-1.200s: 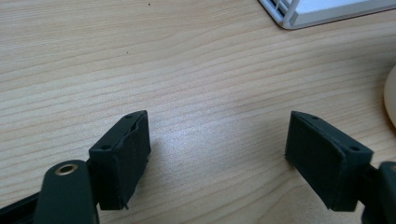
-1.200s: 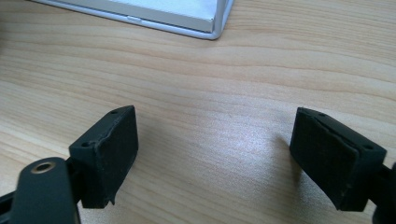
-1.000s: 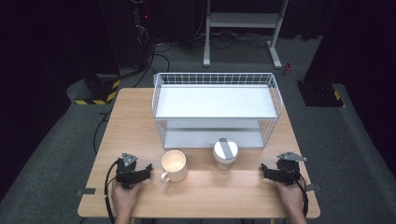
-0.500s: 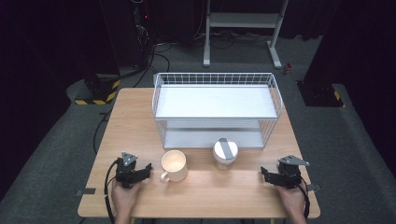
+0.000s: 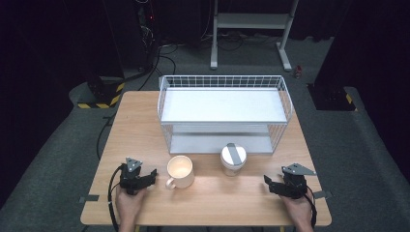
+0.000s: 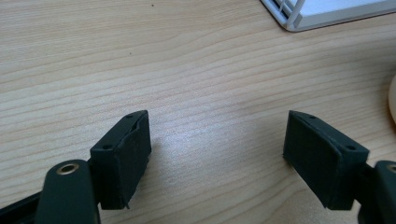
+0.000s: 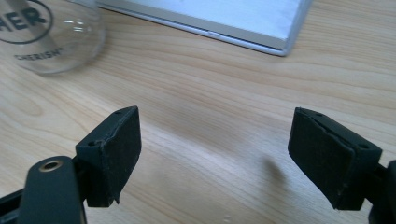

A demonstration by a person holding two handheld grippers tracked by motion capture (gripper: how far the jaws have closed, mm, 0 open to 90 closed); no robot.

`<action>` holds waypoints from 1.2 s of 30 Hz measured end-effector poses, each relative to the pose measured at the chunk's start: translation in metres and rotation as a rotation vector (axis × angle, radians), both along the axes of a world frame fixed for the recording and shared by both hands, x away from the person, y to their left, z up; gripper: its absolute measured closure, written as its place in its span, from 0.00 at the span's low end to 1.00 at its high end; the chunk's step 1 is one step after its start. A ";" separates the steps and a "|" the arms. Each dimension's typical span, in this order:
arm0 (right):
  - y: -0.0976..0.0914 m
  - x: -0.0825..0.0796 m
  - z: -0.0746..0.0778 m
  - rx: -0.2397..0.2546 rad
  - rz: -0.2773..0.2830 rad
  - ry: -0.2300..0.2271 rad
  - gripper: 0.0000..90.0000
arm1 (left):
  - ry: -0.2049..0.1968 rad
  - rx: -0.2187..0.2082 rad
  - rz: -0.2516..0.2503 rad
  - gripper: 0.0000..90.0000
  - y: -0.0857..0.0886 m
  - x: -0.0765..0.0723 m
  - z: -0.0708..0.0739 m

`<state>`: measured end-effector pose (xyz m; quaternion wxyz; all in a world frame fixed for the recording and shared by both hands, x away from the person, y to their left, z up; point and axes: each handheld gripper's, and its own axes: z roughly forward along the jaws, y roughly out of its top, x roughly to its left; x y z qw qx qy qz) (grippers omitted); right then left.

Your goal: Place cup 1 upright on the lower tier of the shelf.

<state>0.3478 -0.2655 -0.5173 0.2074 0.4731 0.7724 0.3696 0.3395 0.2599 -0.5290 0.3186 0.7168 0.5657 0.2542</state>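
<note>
A cream mug [image 5: 180, 170] stands on the wooden table [image 5: 140, 125], handle toward the front, in front of a white wire rack [image 5: 222, 104]. To its right stands a glass jar [image 5: 233, 158] with a white lid. My left gripper [image 5: 153, 176] lies near the front left, pointing at the mug and a short way from it. Its jaws are open over bare wood [image 6: 217, 144], and the mug's edge [image 6: 393, 95] shows at the right. My right gripper [image 5: 269, 183] rests at the front right, open [image 7: 215, 144]. Its jaws have just been closing a little with nothing between them. The jar [image 7: 51, 32] is ahead to its left.
The rack has two white shelves; its base corner [image 6: 327, 11] lies ahead of the left gripper, and its lower shelf [image 7: 210, 16] ahead of the right. Bare wood lies between the grippers along the front edge. Dark floor, cables and a metal stand [image 5: 251, 29] surround the table.
The right gripper has edged slightly toward the table's front edge. The left gripper, mug and jar have not moved.
</note>
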 end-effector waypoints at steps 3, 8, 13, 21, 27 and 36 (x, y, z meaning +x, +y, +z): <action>0.004 -0.002 0.000 0.008 0.016 0.003 0.20 | 0.002 -0.001 0.002 0.26 0.000 0.000 0.000; 0.008 -0.004 0.001 0.013 0.033 -0.001 0.20 | 0.002 0.002 0.000 0.25 0.000 0.000 0.000; 0.017 -0.005 0.002 0.021 0.073 -0.009 0.19 | 0.011 -0.002 -0.013 0.22 -0.001 0.001 0.000; 0.029 -0.007 0.005 0.009 0.122 -0.030 0.19 | 0.011 0.001 -0.015 0.21 -0.001 0.001 0.000; 0.037 -0.006 0.005 0.016 0.146 -0.022 0.18 | 0.012 0.004 -0.017 0.20 -0.001 0.001 0.000; 0.047 -0.004 0.007 0.026 0.179 -0.029 0.16 | 0.016 0.001 -0.014 0.17 -0.002 0.002 0.000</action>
